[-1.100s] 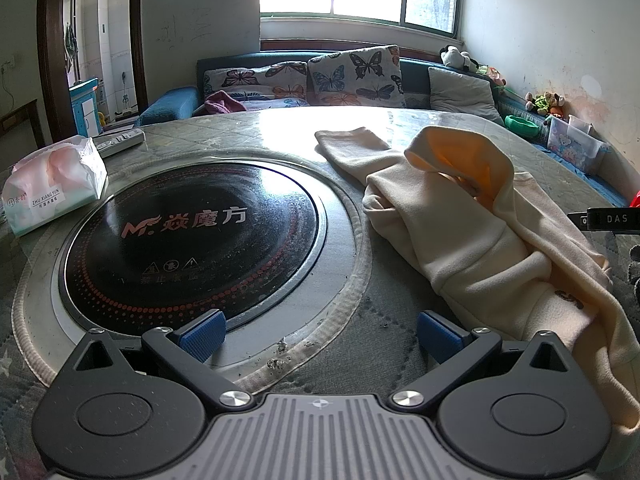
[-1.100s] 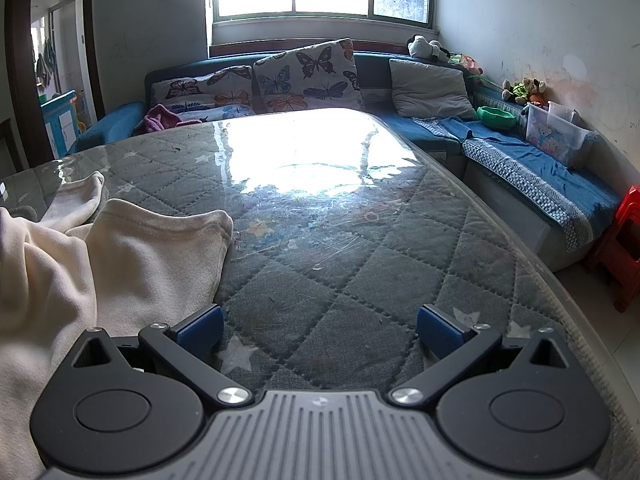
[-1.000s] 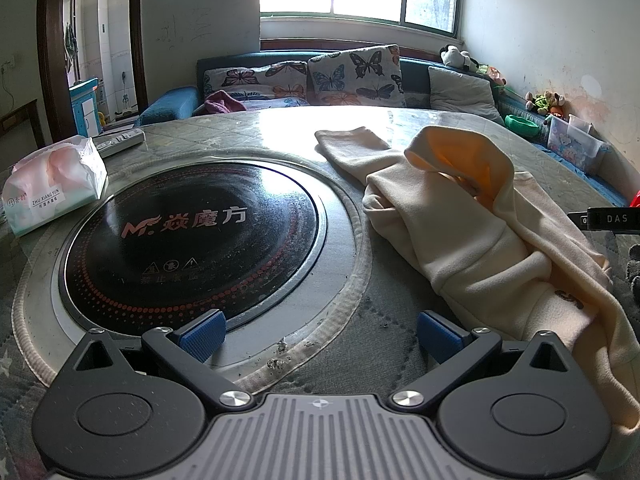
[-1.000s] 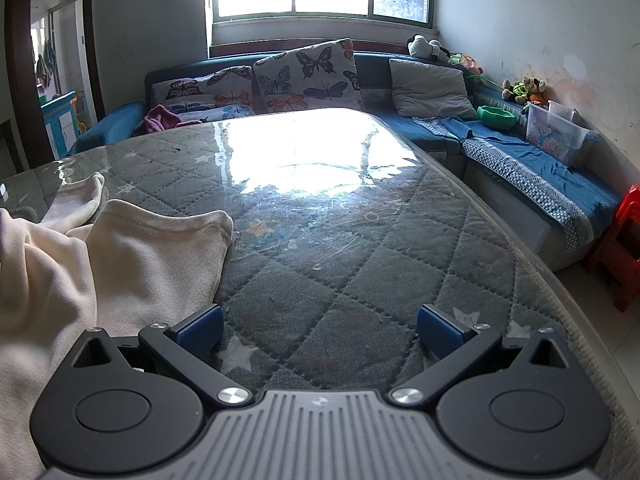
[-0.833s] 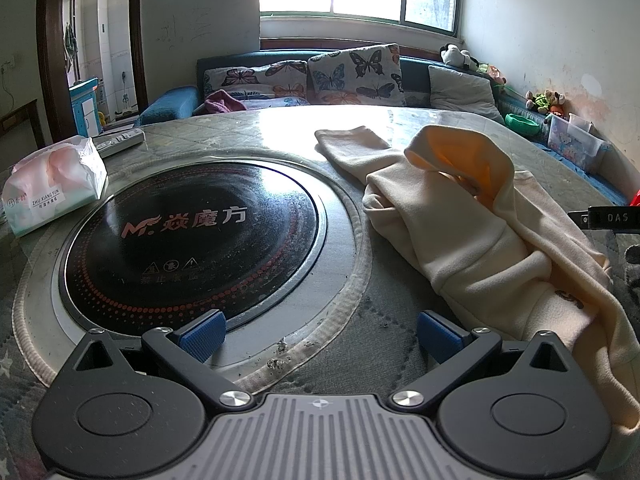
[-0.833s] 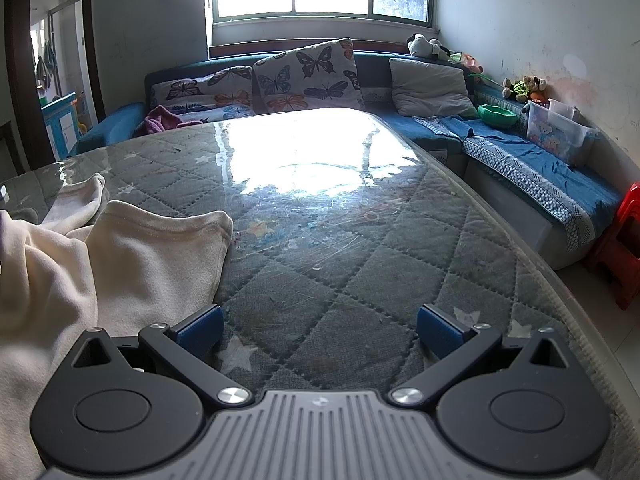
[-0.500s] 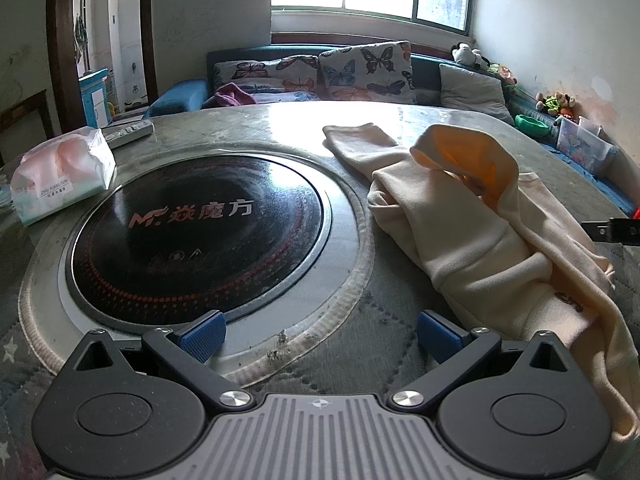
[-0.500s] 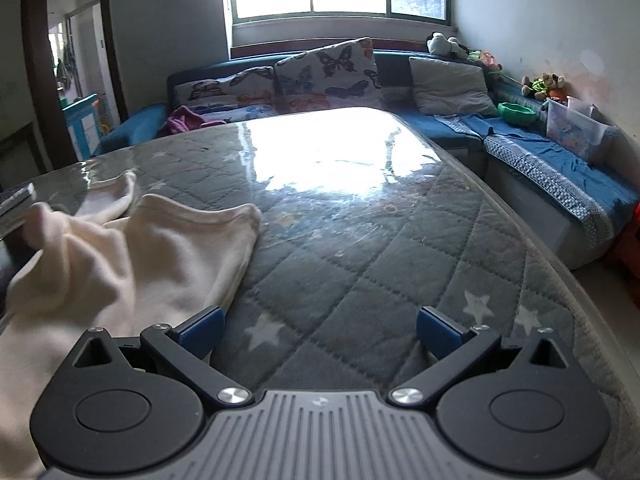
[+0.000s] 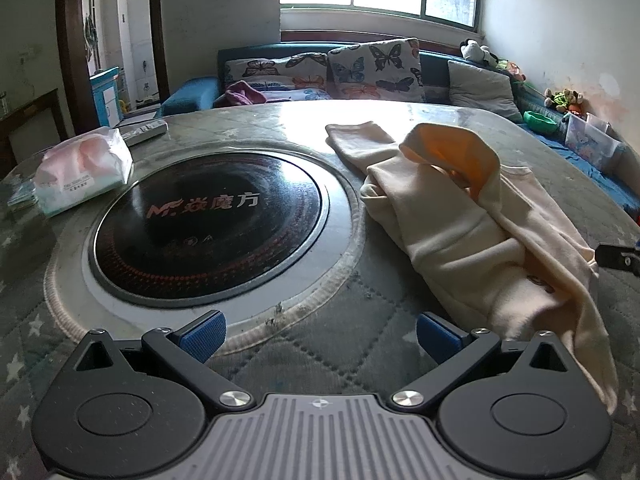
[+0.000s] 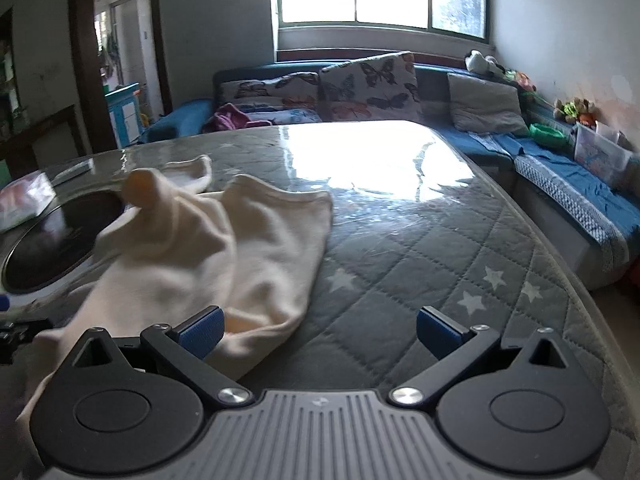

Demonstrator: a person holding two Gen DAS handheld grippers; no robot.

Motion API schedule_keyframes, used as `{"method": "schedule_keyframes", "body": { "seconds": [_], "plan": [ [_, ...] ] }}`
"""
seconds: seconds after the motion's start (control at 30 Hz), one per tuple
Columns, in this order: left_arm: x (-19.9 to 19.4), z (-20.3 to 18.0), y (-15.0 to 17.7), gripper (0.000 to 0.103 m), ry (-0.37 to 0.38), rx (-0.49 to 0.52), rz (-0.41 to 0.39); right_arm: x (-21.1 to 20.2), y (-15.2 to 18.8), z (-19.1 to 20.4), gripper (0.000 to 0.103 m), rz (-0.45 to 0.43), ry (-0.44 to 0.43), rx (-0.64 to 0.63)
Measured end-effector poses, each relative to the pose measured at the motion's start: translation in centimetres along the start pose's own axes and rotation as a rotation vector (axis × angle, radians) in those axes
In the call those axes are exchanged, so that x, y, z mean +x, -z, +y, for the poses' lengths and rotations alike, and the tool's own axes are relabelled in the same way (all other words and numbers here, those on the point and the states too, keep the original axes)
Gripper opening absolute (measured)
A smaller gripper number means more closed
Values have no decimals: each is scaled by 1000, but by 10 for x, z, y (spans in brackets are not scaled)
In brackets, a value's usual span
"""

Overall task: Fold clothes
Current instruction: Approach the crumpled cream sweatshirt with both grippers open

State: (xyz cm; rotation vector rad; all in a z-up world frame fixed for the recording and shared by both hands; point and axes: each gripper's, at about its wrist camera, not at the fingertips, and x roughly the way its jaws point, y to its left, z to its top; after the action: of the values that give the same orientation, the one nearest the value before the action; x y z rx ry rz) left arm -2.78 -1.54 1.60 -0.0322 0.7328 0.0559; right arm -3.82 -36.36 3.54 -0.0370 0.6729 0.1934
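Note:
A cream garment with an orange lining [image 9: 464, 216] lies crumpled on the quilted grey table, right of the round black cooktop [image 9: 208, 220]. In the right wrist view the garment [image 10: 224, 248] spreads left of centre. My left gripper [image 9: 318, 334] is open and empty above the table's near edge, with the garment's hem just right of its right finger. My right gripper [image 10: 318, 330] is open and empty; its left finger [image 10: 200, 330] sits at the garment's near edge. The tip of the right gripper shows at the right edge of the left wrist view [image 9: 618, 256].
A pack of tissues [image 9: 80, 172] and a remote control [image 9: 142, 132] lie at the table's left. The glossy table cover [image 10: 440, 248] stretches right to a rounded edge. A blue sofa with butterfly cushions [image 9: 360, 68] stands behind, and a plastic storage box [image 10: 600, 156] sits at the right.
My right gripper has swung left and pulled back, so the garment and cooktop now fill more of its view. My left gripper has risen a little and shifted slightly left. Both stay open.

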Motion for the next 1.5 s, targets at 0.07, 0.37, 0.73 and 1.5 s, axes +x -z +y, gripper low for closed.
{"method": "schedule_keyframes", "body": {
  "seconds": [0.07, 0.37, 0.73, 1.5],
  "plan": [
    [-5, -2, 1, 103, 2, -3, 1, -8, 4, 8, 103, -7, -2, -5],
    [-26, -10, 6, 103, 5, -17, 4, -30, 21, 30, 103, -7, -43, -26],
    [-42, -19, 11, 103, 6, -29, 5, -43, 36, 42, 103, 13, -69, -22],
    [-55, -29, 30, 103, 33, -28, 6, -59, 57, 56, 103, 31, -56, -41]
  ]
}}
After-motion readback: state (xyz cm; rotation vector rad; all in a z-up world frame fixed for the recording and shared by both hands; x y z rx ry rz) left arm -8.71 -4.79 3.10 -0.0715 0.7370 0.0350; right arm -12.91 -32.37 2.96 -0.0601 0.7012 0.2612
